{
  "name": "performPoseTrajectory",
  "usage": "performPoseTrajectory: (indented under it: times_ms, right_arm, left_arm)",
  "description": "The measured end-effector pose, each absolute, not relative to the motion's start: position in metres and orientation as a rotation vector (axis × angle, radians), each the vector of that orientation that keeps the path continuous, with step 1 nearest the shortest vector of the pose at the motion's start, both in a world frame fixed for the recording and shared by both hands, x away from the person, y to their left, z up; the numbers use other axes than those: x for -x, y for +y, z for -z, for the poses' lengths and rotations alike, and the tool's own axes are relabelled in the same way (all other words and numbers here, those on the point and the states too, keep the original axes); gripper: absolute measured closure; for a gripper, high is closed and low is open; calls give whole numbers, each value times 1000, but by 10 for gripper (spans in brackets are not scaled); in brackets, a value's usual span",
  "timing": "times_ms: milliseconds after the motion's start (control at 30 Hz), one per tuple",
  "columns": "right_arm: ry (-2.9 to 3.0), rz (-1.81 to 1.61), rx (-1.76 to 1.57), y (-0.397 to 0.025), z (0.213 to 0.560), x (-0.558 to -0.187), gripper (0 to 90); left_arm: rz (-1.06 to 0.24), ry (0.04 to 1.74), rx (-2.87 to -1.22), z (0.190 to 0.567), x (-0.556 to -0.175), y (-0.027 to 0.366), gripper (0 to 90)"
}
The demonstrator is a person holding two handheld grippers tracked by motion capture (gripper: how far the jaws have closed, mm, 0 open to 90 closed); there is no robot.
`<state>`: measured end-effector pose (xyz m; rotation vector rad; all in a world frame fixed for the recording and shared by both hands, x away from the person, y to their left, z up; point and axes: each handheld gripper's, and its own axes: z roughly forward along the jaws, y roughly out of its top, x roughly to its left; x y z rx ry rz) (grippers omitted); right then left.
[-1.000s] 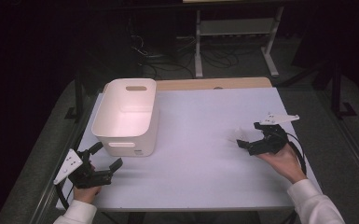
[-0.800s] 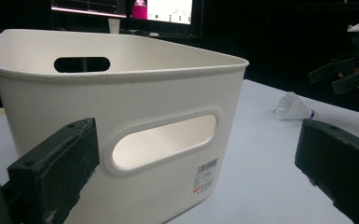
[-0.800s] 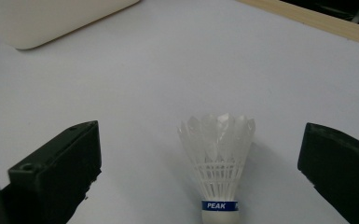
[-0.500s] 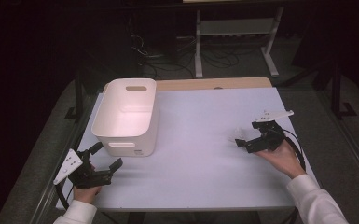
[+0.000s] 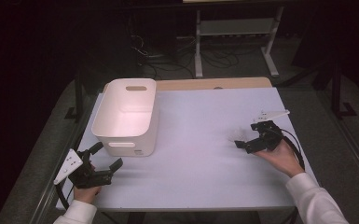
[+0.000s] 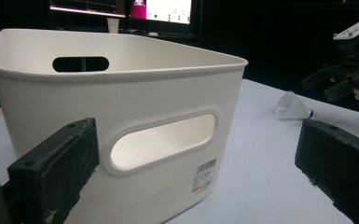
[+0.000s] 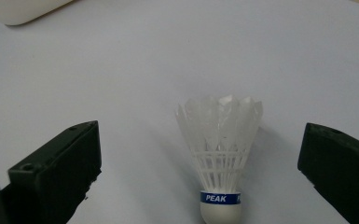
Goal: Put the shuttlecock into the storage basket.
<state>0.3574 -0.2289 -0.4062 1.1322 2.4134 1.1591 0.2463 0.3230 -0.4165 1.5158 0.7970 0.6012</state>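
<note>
At about eight o'clock on the table I hold my left gripper with jaws spread and nothing between them, just short of the white bin. The bin looks empty from above, so I judge nothing is delivered yet. Over at four o'clock, the shuttlecock lies on the white table, cork toward my right gripper, whose jaws stand wide apart on either side of it, not touching. Closing on it, lifting and carrying it to the bin all remain.
</note>
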Motion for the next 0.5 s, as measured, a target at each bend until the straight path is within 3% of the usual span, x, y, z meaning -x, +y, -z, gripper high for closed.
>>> performPoseTrajectory:
  times_ms: [500]
  right_arm:
    - [2482,-1082,-1173,-228,417,-365,0]
  left_arm:
    - [-601,796,-1517,416,-246,323,0]
